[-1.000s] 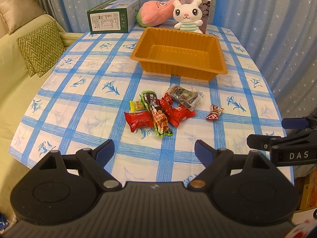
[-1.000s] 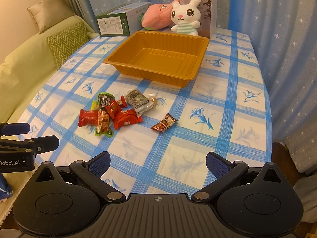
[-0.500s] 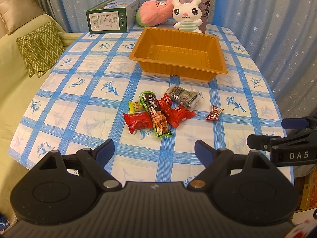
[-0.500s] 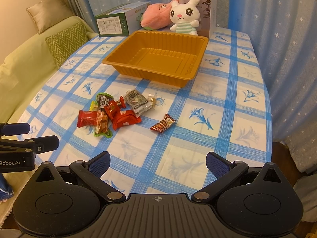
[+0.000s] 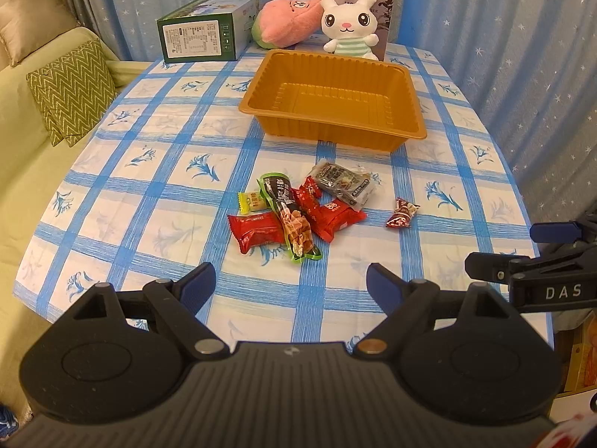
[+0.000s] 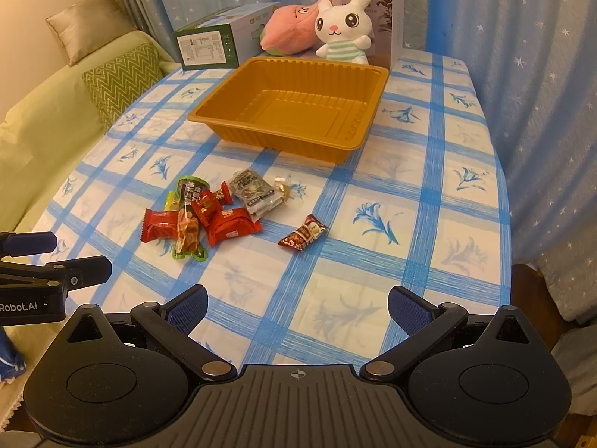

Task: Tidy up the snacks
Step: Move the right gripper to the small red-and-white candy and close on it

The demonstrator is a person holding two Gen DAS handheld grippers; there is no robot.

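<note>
An empty orange plastic tray (image 5: 405, 81) (image 6: 367, 106) sits in the middle of the checked tablecloth. Nearer to me lies a pile of wrapped snacks (image 5: 298, 212) (image 6: 209, 212): red packets, a long green-edged pack, a small yellow sweet and a grey packet. One small brown-red sweet (image 5: 402, 213) (image 6: 303, 237) lies apart to the right of the pile. My left gripper (image 5: 291, 283) hovers open above the table's near edge, short of the pile. My right gripper (image 6: 296, 308) is also open and holds nothing. Each gripper shows at the side of the other's view.
At the back of the table stand a green carton (image 5: 207, 30), a pink plush (image 5: 287, 18), a white rabbit plush (image 5: 349, 24) and a box (image 6: 388, 18). A sofa with cushions (image 5: 71, 89) runs along the left. Blue curtains (image 5: 503, 18) hang behind and right.
Both views have shifted slightly; the table contents sit a little lower and closer in the frames. Nothing on the table has moved and both grippers stay open.
</note>
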